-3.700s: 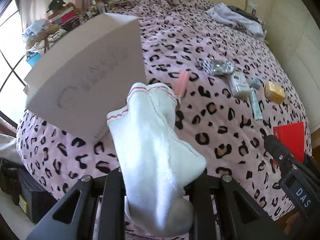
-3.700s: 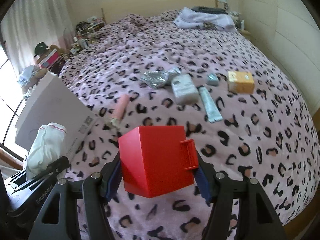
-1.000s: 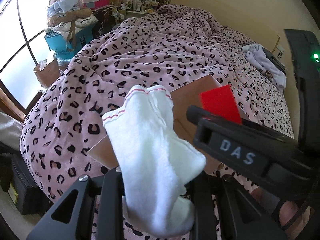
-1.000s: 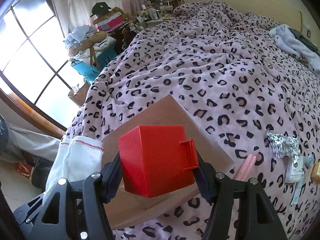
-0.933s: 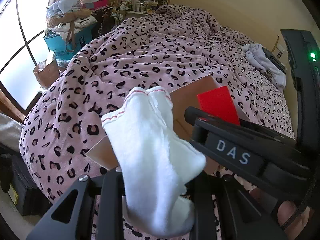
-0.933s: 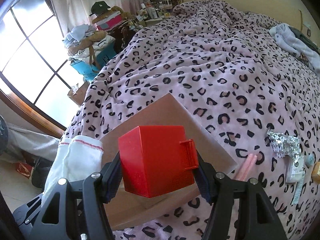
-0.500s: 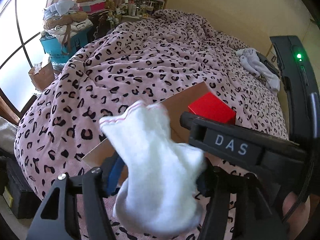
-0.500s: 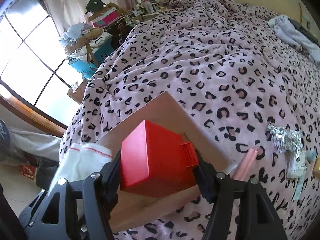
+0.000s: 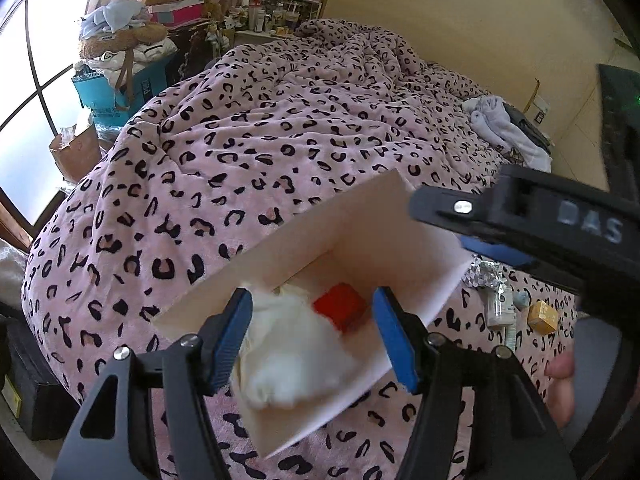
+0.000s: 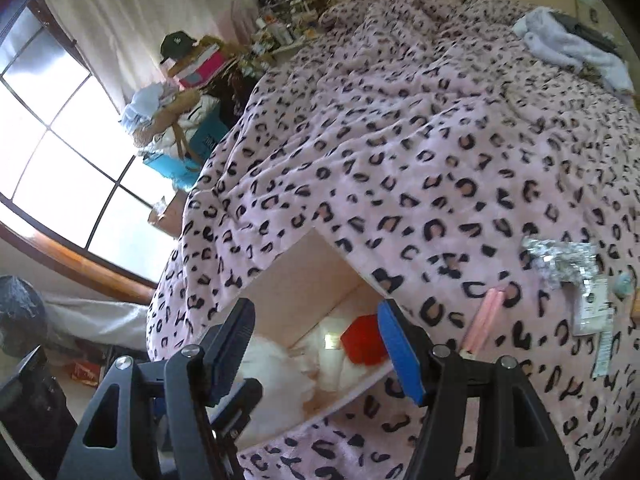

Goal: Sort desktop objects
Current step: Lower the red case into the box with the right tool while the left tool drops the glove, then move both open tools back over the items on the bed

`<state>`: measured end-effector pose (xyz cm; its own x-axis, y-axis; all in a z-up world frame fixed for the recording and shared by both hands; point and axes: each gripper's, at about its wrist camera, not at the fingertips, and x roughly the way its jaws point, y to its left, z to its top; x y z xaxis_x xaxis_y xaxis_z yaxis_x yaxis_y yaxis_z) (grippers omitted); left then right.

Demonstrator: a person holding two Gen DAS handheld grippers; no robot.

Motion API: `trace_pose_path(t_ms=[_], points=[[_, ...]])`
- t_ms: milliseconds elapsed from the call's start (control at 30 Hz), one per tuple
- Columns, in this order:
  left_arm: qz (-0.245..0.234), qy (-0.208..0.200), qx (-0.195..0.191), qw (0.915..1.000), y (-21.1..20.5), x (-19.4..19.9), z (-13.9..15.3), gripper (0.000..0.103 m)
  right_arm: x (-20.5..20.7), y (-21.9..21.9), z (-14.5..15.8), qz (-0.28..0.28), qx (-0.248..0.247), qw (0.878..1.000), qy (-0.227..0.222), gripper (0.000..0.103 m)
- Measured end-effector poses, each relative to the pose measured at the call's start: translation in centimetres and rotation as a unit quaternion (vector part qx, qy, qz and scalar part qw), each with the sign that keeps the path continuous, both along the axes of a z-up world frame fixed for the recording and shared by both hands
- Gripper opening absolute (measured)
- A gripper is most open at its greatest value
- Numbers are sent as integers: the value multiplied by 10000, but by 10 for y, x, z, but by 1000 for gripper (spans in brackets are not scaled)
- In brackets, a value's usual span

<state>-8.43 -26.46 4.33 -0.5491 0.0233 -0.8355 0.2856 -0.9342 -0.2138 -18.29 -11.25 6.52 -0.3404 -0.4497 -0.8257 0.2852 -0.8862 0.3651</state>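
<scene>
An open cardboard box (image 9: 360,224) (image 10: 296,280) sits on the leopard-print bed. Inside it lie a white sock (image 9: 288,356) (image 10: 276,364) and a small red box (image 9: 340,310) (image 10: 362,340). My left gripper (image 9: 312,336) hangs open just above the box, nothing between its blue pads. My right gripper (image 10: 316,348) is open too, over the box's near edge, and its black body (image 9: 552,224) crosses the right of the left wrist view.
Further right on the blanket lie a pink tube (image 10: 486,318), crumpled foil (image 10: 560,256), a white packet (image 10: 594,308), a tube (image 10: 604,352) and a small yellow box (image 9: 542,314). Clothes (image 10: 572,48) lie at the far corner. Cluttered boxes and bags (image 9: 120,64) stand by the window.
Both grippers opened. The sock and the red box dropped from the fingers into the cardboard box, and both grippers moved in closer over it.
</scene>
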Motion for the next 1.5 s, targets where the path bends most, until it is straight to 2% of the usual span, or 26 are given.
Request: trace_pose_path(t_ms=[267,333,400,567,833,1033,1167,1300,1500], points=[[85,153,-230,9996,6,13,27,64,28,32,16,-183,338,9987,332,66],[68,230,-307,9992,12,20,38,68,40,42,24,-217,424,9978,469,66],[26,343,-431,9985,22,28,51,79,53,53,30,-243,534,9965,601,66],[-180,418,-536,9975,51,40,63,80,88,86,27,-412,841,9930,725,66],[-757,156,-402,9962,110,49,36,81,129,167,-4,-1176,892,9881,443,66],[-1176,36,-416,9922,150,62,10,84,155,232,-26,-1887,894,9774,335,66],[-1407,-24,-474,9889,176,70,-6,84,176,259,-38,-2242,850,9698,440,66],[-1637,-85,-532,9850,201,79,-22,84,195,265,-59,-2485,1358,9578,486,66],[-1847,-171,-572,9810,230,86,-43,85,217,251,-80,-2119,2241,9472,877,67]])
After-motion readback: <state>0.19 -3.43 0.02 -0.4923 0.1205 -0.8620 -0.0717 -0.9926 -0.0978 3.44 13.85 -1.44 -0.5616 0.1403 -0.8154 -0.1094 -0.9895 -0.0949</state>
